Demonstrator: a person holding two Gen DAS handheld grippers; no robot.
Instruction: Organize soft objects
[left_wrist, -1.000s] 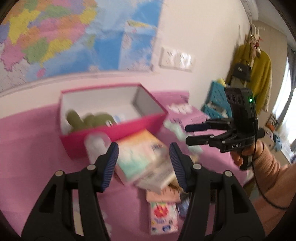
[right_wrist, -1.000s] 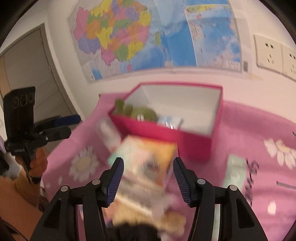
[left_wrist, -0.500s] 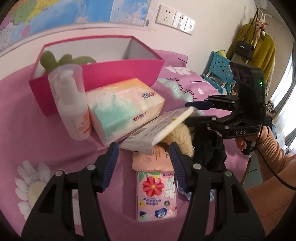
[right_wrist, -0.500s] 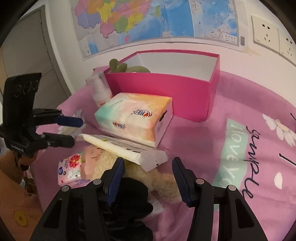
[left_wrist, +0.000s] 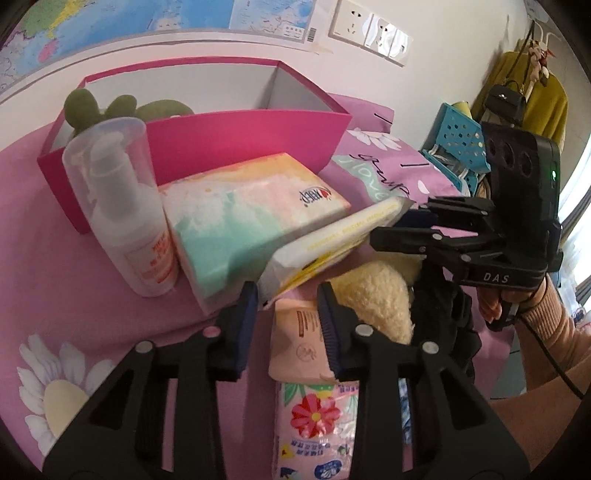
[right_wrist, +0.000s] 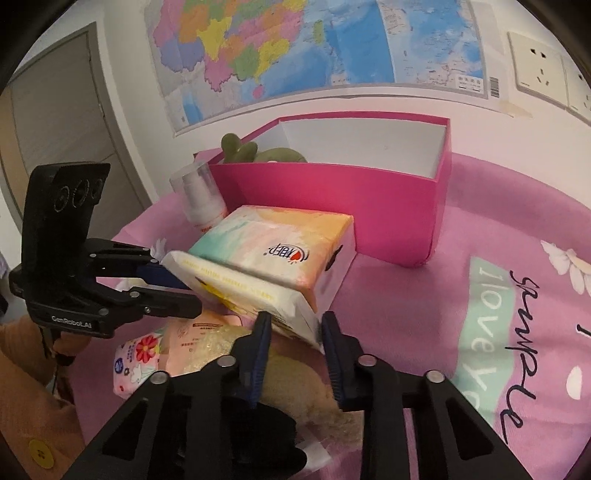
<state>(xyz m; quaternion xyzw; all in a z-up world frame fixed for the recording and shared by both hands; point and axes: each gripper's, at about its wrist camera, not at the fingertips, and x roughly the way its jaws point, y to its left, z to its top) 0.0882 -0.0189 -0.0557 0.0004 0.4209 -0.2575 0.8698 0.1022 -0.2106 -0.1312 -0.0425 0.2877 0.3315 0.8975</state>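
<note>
A flat white and yellow wipes pack (left_wrist: 332, 240) (right_wrist: 236, 284) leans on a pastel tissue pack (left_wrist: 240, 210) (right_wrist: 280, 243), over a cream plush toy (left_wrist: 373, 295) (right_wrist: 295, 384). My left gripper (left_wrist: 286, 295) (right_wrist: 173, 288) is closing its jaws, and its pads press on the pack's left end. At the other end my right gripper (right_wrist: 295, 323) (left_wrist: 402, 225) is closing too, with a corner of the pack squeezed between its pads. Behind stands an open pink box (left_wrist: 240, 136) (right_wrist: 332, 192) with a green plush toy (left_wrist: 122, 107) (right_wrist: 258, 151) inside.
A white pump bottle (left_wrist: 122, 206) (right_wrist: 199, 192) stands left of the tissue pack. A peach pack (left_wrist: 299, 339), a floral tissue pack (left_wrist: 314, 424) (right_wrist: 136, 354) and a black soft item (left_wrist: 443, 317) lie under the pile. A blue basket (left_wrist: 458, 147) stands beyond the pink cloth's right edge.
Both grippers have come down to the pile, and their jaws have narrowed onto the two ends of the flat pack. The pack's far end now sits in the right gripper.
</note>
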